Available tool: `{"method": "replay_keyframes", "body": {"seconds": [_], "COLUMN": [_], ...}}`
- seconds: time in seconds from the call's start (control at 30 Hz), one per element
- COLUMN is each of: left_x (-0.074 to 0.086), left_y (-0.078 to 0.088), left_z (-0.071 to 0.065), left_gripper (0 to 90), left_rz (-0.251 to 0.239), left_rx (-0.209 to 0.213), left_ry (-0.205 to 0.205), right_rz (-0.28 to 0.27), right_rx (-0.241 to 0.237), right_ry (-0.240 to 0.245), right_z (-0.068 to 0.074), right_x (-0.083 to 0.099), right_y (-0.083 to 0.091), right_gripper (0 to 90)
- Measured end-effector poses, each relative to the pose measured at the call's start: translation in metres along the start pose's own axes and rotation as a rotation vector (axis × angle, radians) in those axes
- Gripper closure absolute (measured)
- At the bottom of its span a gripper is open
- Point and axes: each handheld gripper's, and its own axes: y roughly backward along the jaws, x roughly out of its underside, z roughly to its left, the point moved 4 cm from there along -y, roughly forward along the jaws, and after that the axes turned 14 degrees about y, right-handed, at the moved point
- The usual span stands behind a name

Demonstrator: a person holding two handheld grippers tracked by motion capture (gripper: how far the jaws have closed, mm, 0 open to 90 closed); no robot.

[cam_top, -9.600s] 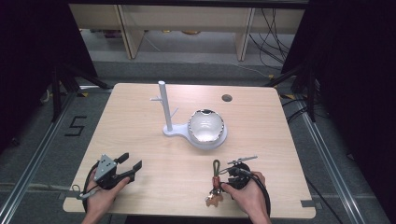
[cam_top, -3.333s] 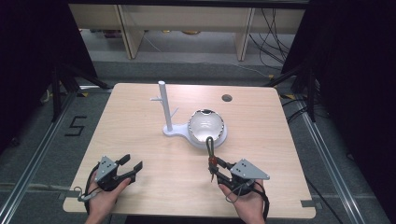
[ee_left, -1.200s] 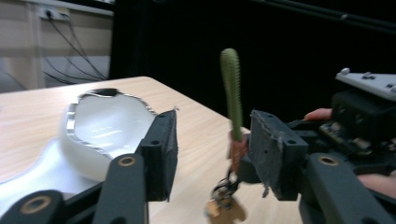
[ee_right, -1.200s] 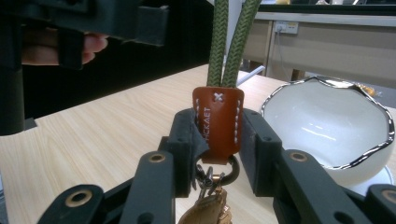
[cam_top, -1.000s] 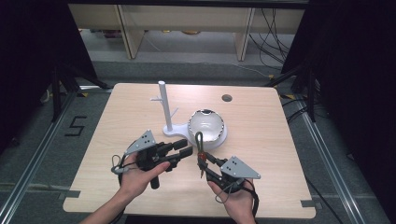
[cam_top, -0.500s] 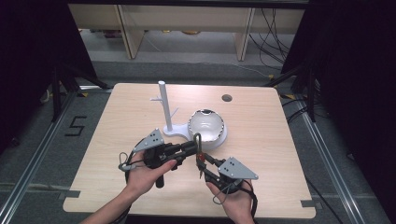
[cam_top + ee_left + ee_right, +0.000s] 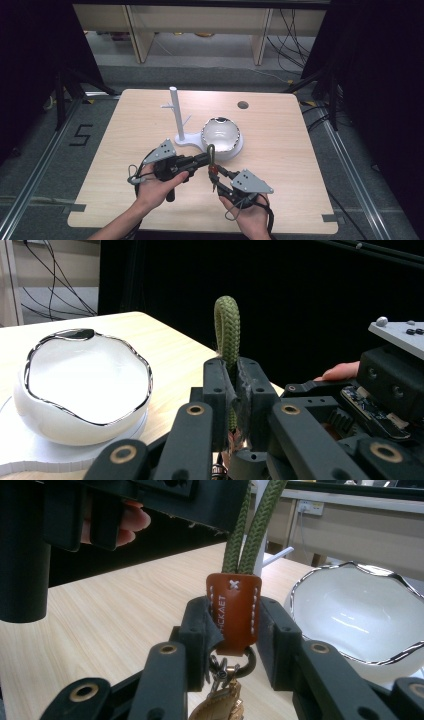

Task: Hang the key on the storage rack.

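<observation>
A: Status? 
B: Keychain (image 7: 234,612) lifted off surface (image 7: 300,150), right gripper (image 7: 216,172) clenched on leather tab, left gripper (image 7: 209,159) just closed, grasping green cord loop (image 7: 227,325).
A: Left? 
B: Likely hanging on stand (image 7: 175,117), 12 o'clock.

Overhead plus two close claw-mounted views

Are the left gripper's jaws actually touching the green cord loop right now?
Touching. In the left gripper view, the left gripper has both pads pressed on the green cord loop, with no gap either side.
</observation>
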Motion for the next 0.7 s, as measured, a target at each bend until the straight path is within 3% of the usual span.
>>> {"method": "replay_keyframes", "body": {"seconds": [0.17, 0.33, 0.5, 0.7], "left_x": [0.001, 0.0019, 0.0021, 0.001], "left_y": [-0.0026, -0.0041, -0.0025, 0.0002], "left_z": [0.0012, 0.0011, -0.0007, 0.0], "left_gripper": [81.3, 82.3, 83.2, 83.5], "left_rz": [0.003, 0.002, 0.003, -0.001], "left_rx": [0.001, 0.006, -0.003, -0.025], "left_ry": [0.008, -0.019, -0.029, -0.061], "right_rz": [0.017, 0.018, 0.024, 0.036], "right_rx": [0.002, -0.01, -0.024, -0.051], "right_ry": [0.001, 0.017, -0.008, -0.027], "right_z": [0.0006, 0.0011, 0.0031, 0.0037], "right_x": [0.0004, -0.0002, -0.0003, -0.0013], "right_y": [0.0006, -0.0007, -0.0008, -0.0016], "right_gripper": [68.4, 68.3, 68.0, 59.5]}}
